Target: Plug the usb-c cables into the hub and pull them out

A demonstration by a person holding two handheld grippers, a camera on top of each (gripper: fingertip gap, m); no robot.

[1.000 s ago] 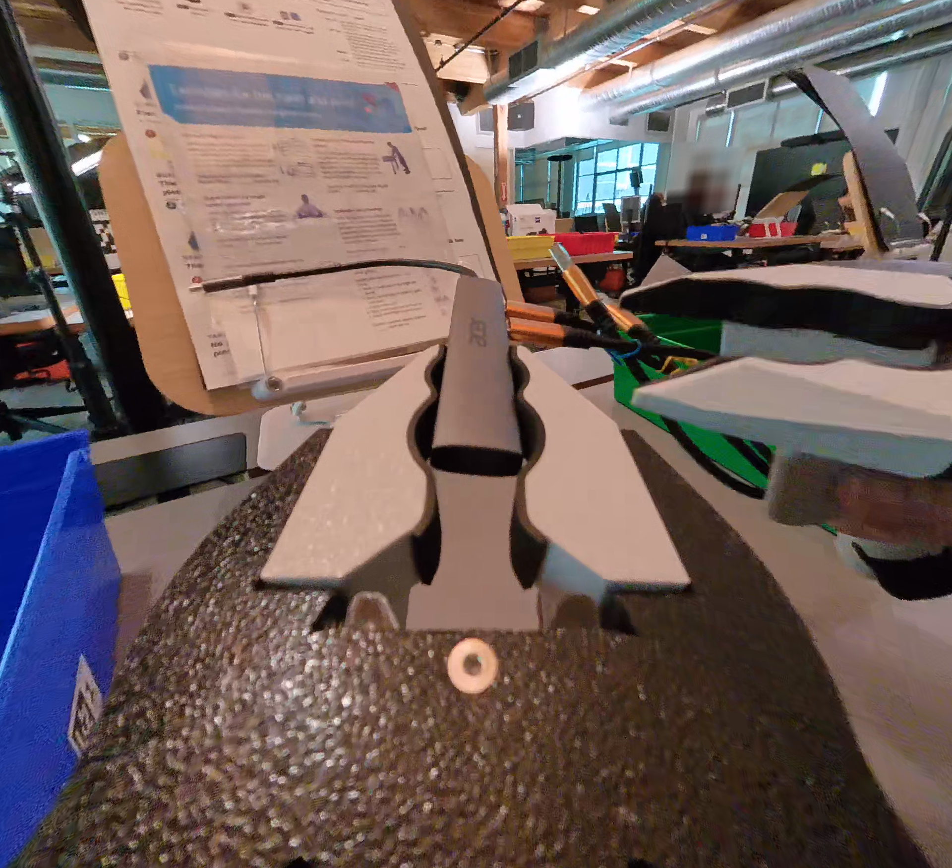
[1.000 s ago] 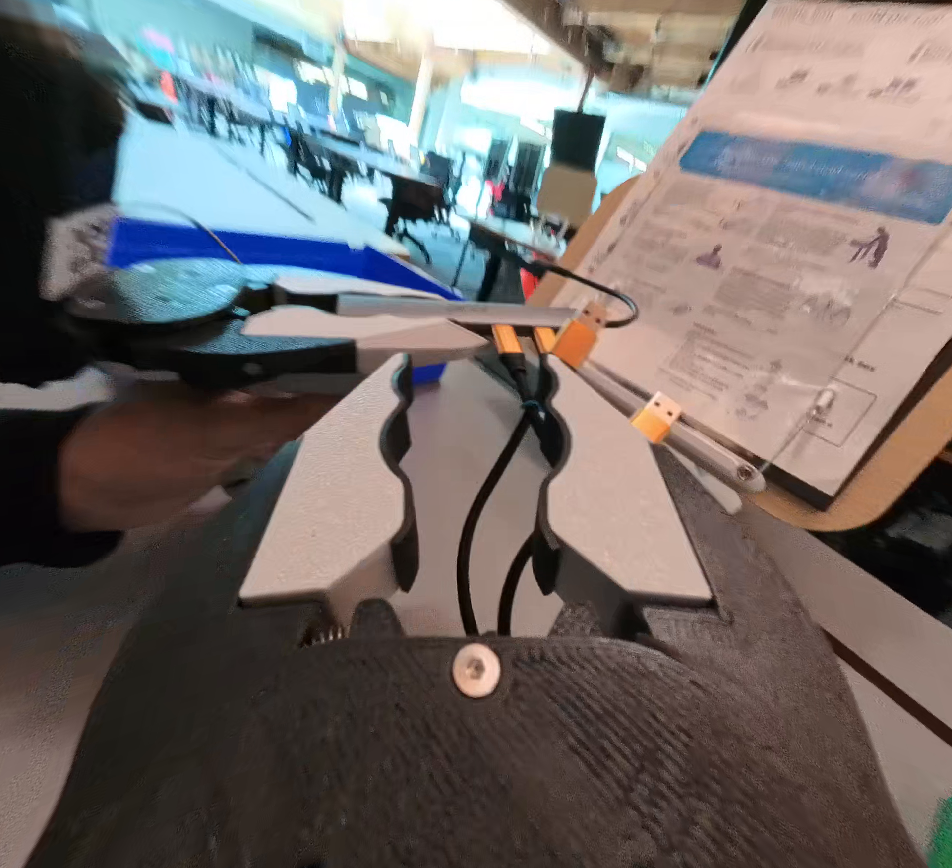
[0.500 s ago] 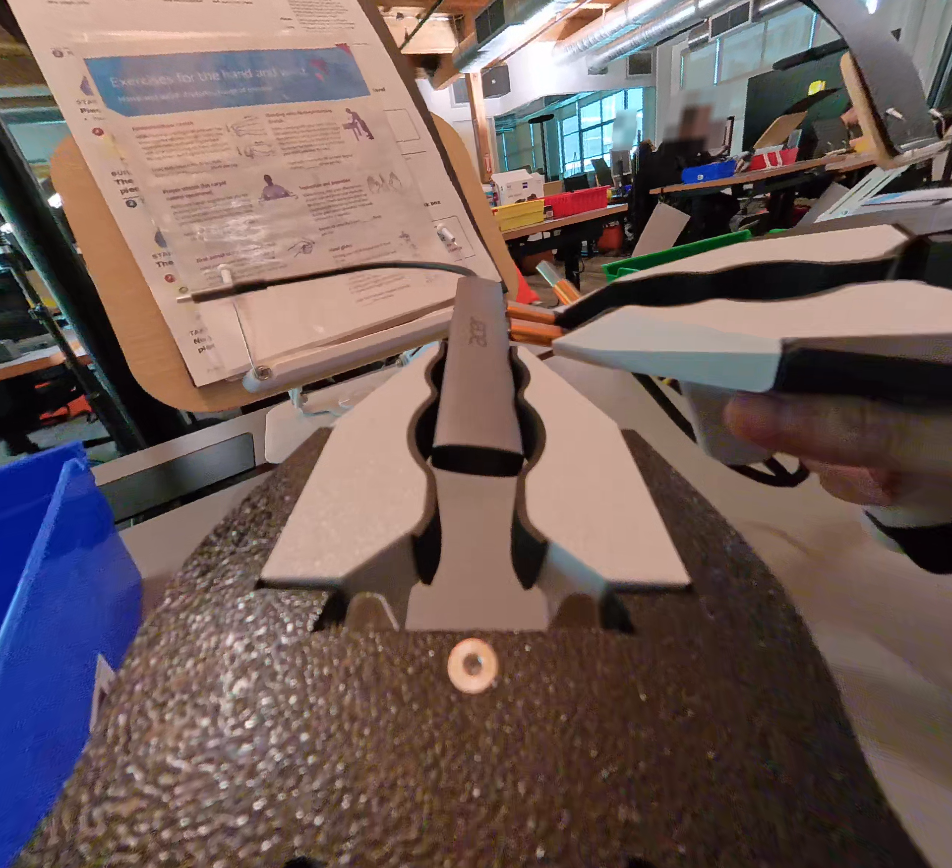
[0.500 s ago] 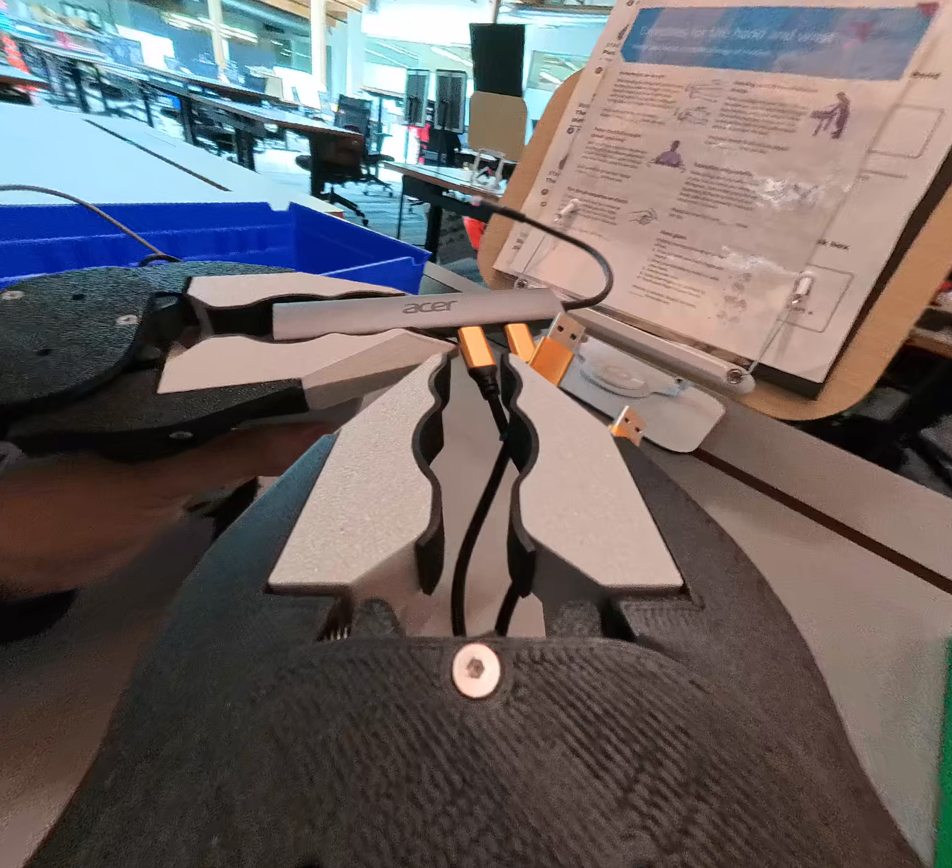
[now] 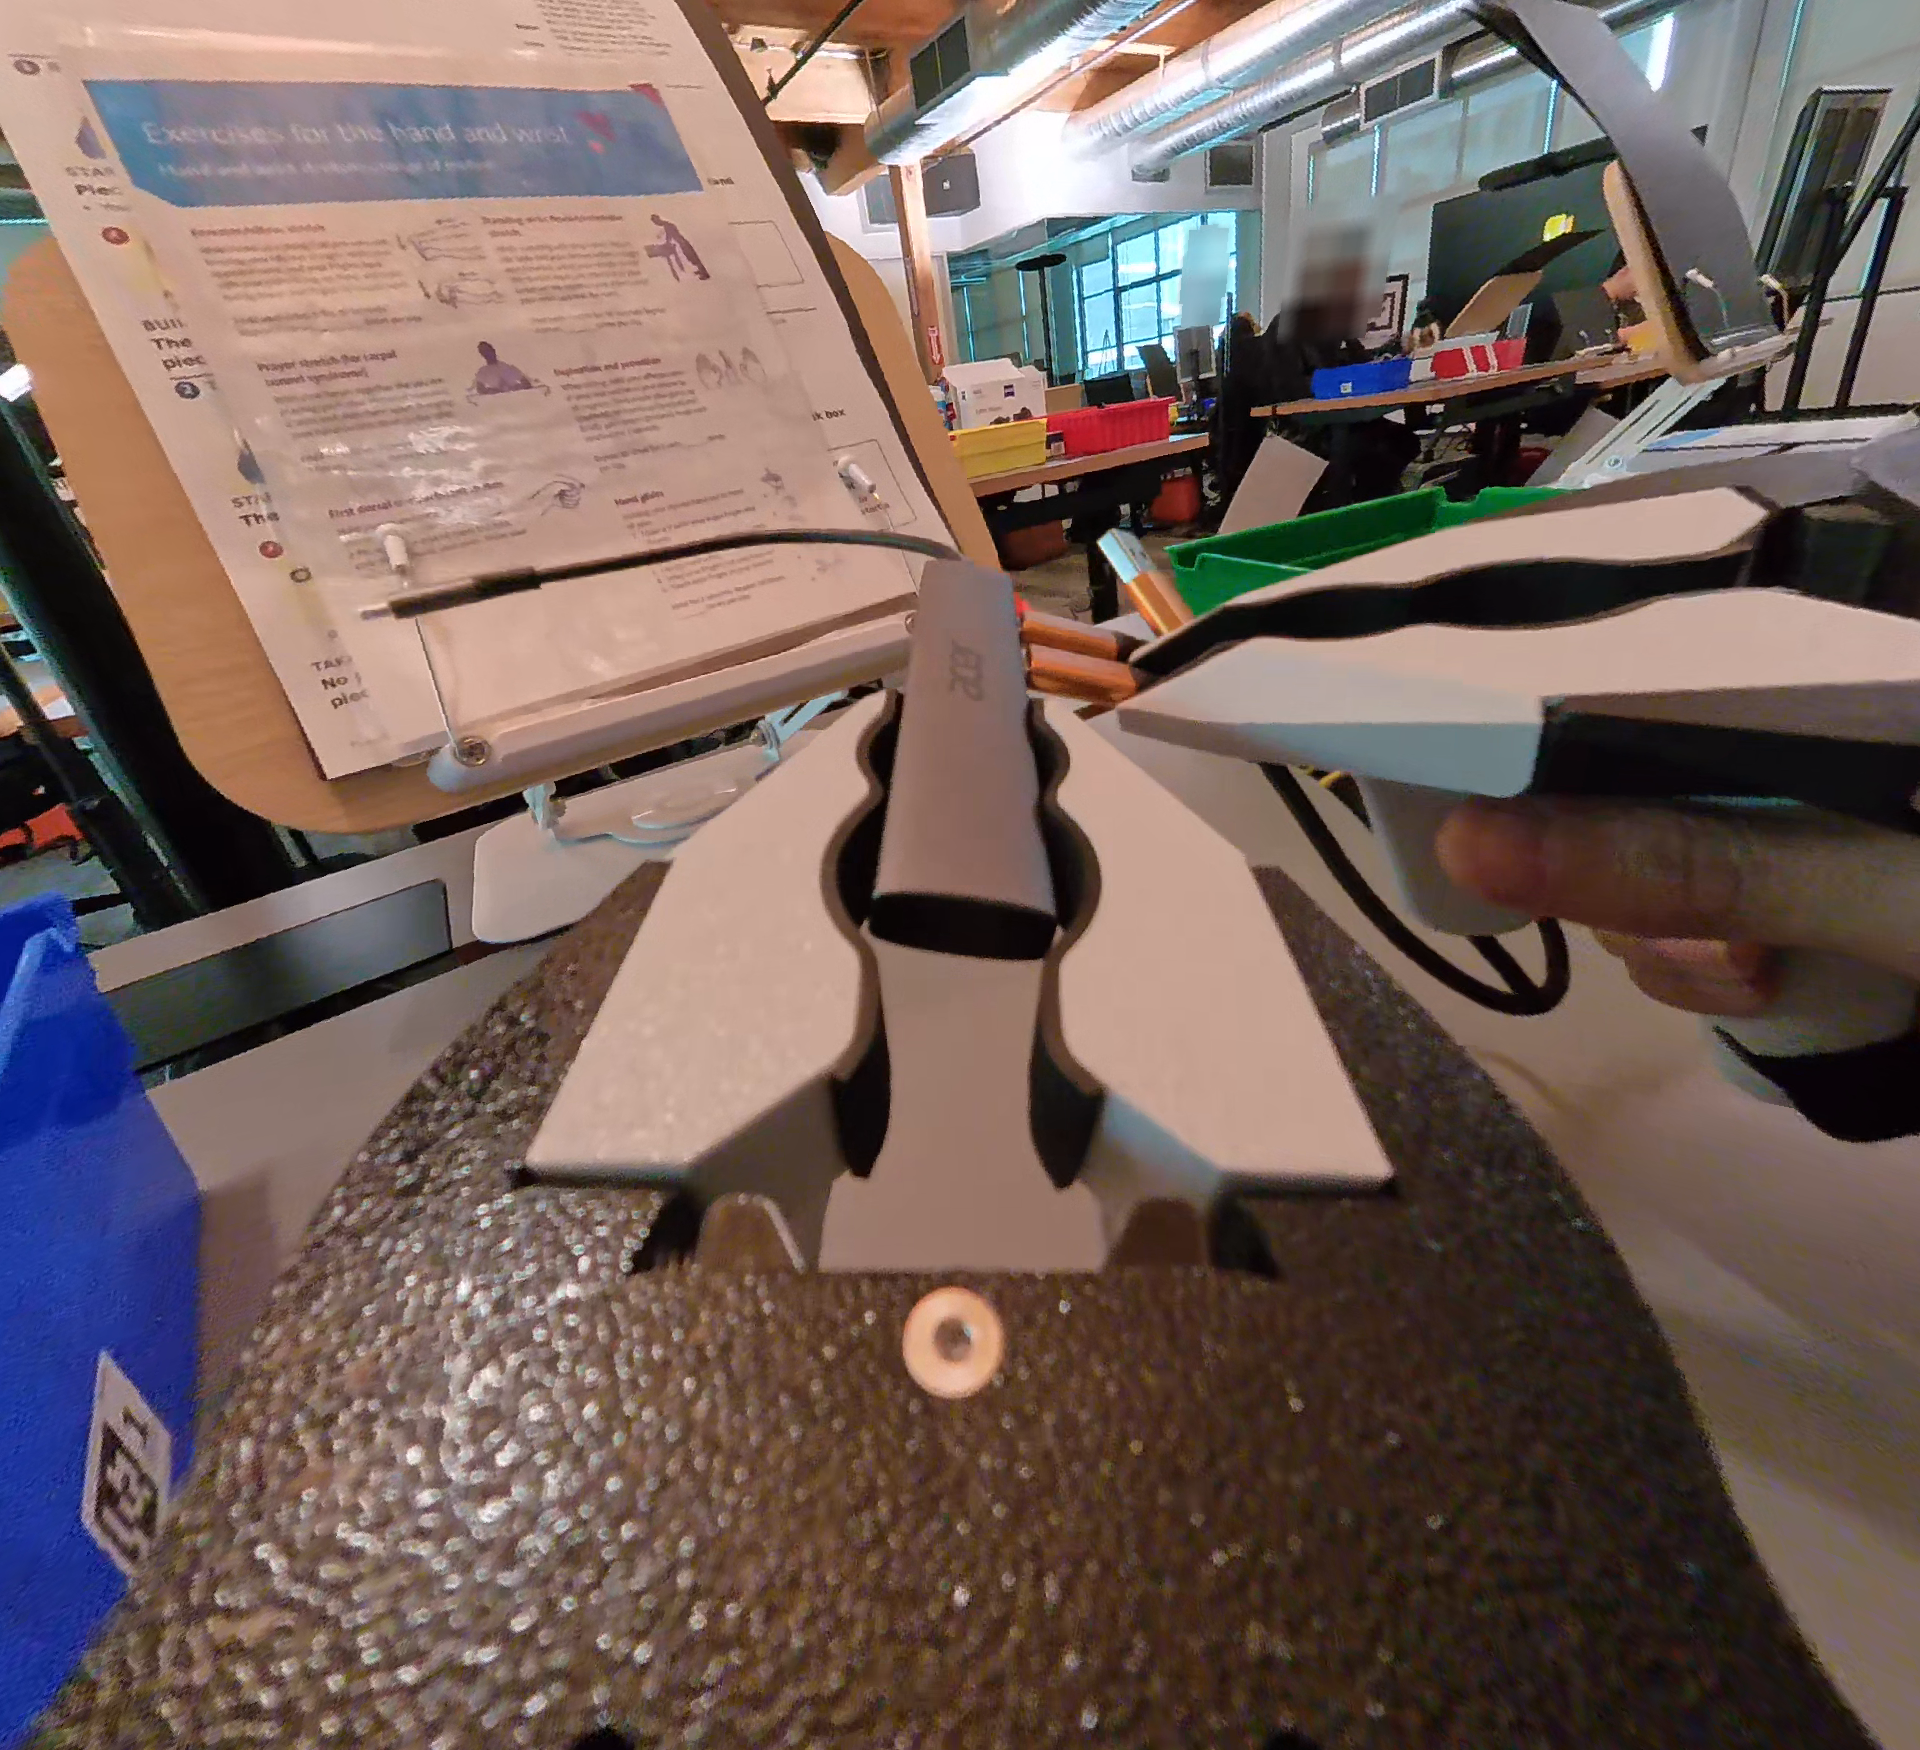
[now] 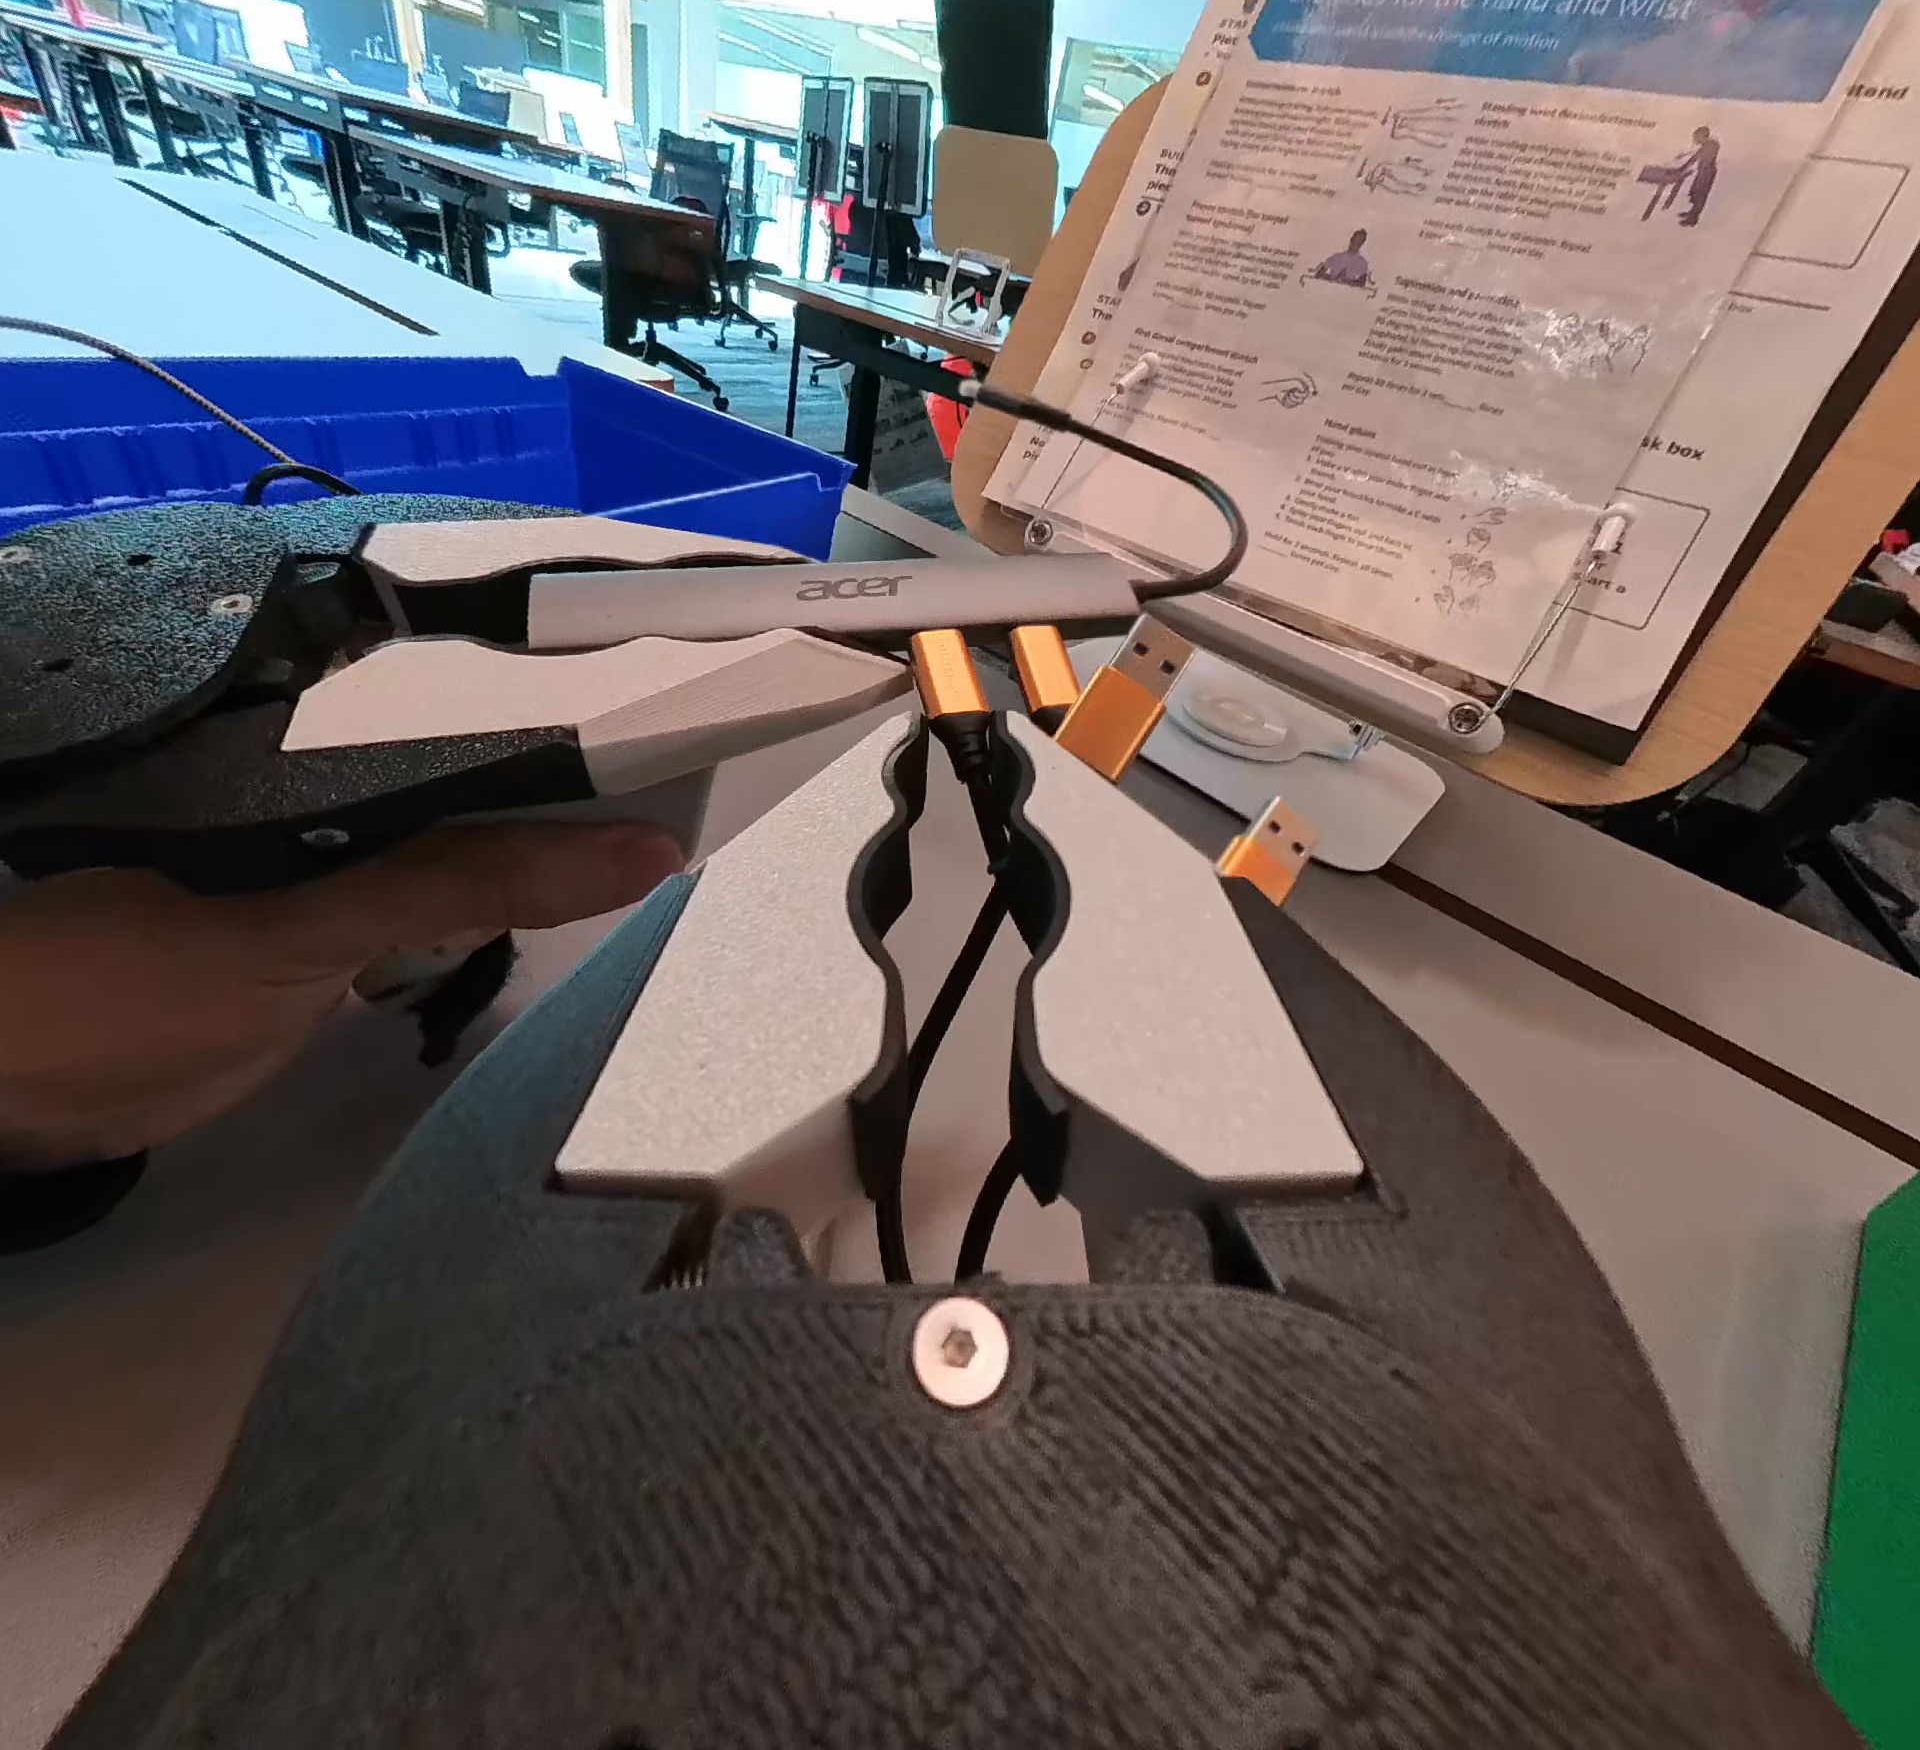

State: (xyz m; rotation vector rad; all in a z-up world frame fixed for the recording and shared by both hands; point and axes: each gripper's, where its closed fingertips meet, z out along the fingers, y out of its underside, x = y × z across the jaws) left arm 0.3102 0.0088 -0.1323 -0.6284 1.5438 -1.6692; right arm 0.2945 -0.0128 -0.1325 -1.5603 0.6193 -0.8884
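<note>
My left fingers (image 5: pixel 961 827) are clamped on the near end of the grey hub (image 5: pixel 966 744), which sticks out ahead of them, raised off the desk (image 6: pixel 1558 952). Two orange-shelled usb-c plugs (image 6: pixel 948 674) sit in the hub's side. My right fingers (image 6: pixel 961 827) are narrowed onto the black cable (image 6: pixel 977 796) just behind the nearer plug. The cables' other, loose orange connectors (image 6: pixel 1122 703) hang just beyond my right fingertips. I judge the plugging-in half finished, and both pull-outs remain, starting with this nearer plug.
</note>
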